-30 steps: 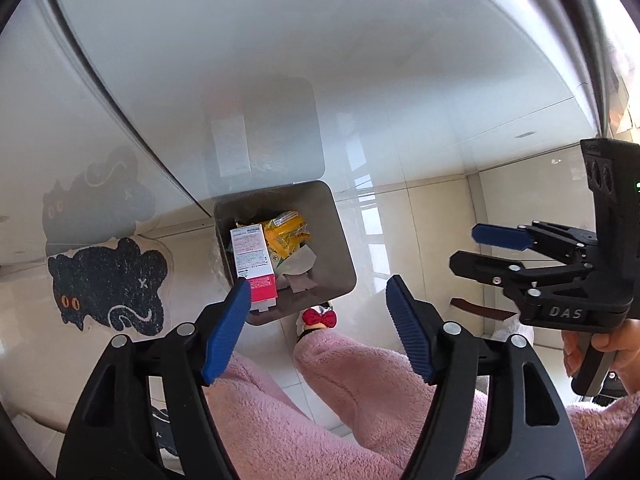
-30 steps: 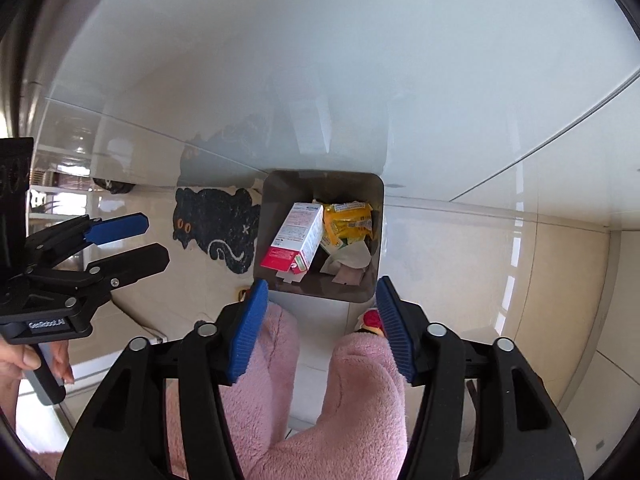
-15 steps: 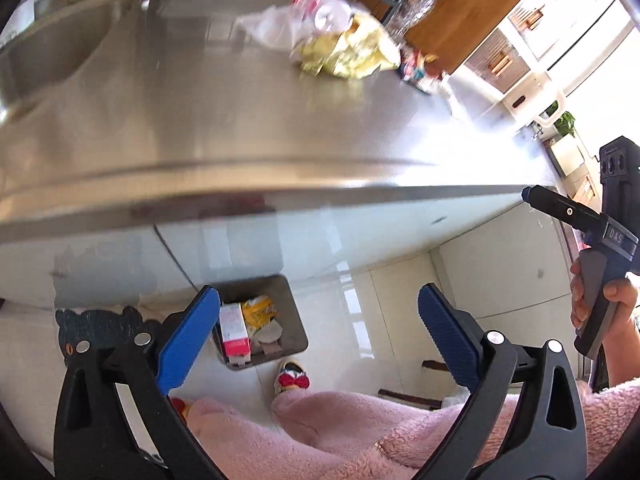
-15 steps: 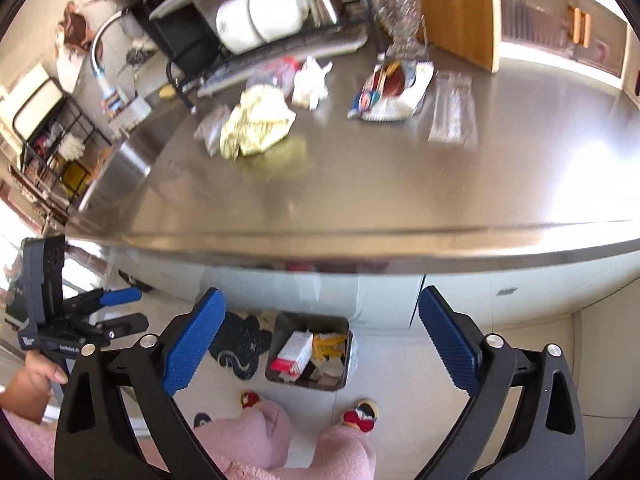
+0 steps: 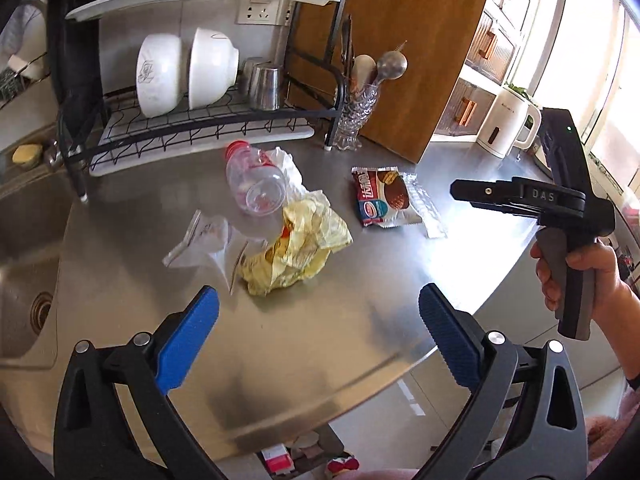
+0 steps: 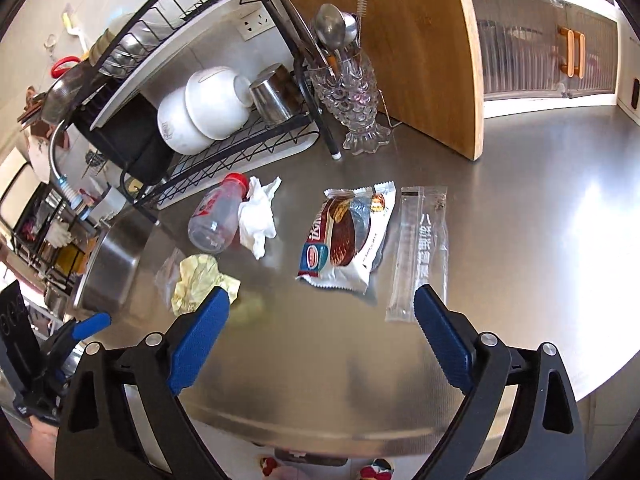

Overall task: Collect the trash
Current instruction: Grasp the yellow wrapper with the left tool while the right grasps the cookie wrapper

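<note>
Trash lies on the steel counter [image 5: 320, 352]: a crumpled yellow wrapper [image 5: 298, 246] [image 6: 196, 280], a clear plastic bottle with a red cap [image 5: 256, 184] [image 6: 218, 216], a white tissue [image 6: 260, 218], a clear film wrapper [image 5: 200, 240], a snack packet [image 5: 382, 198] [image 6: 346, 240] and a long clear sleeve [image 6: 420, 252]. My left gripper [image 5: 318, 336] is open and empty, above the counter's near edge, just short of the yellow wrapper. My right gripper [image 6: 322, 340] is open and empty, near the snack packet; it also shows in the left wrist view [image 5: 520, 200].
A dish rack [image 5: 192, 120] with white bowls and a steel cup stands at the back. A glass utensil holder [image 6: 352, 96] and a wooden board [image 6: 420, 40] stand behind the trash. The sink [image 5: 24, 240] is at the left. The bin [image 5: 288, 456] sits on the floor below the counter edge.
Both grippers have swung up from looking down at the floor bin to facing the counter and its trash. Both stay open and empty.
</note>
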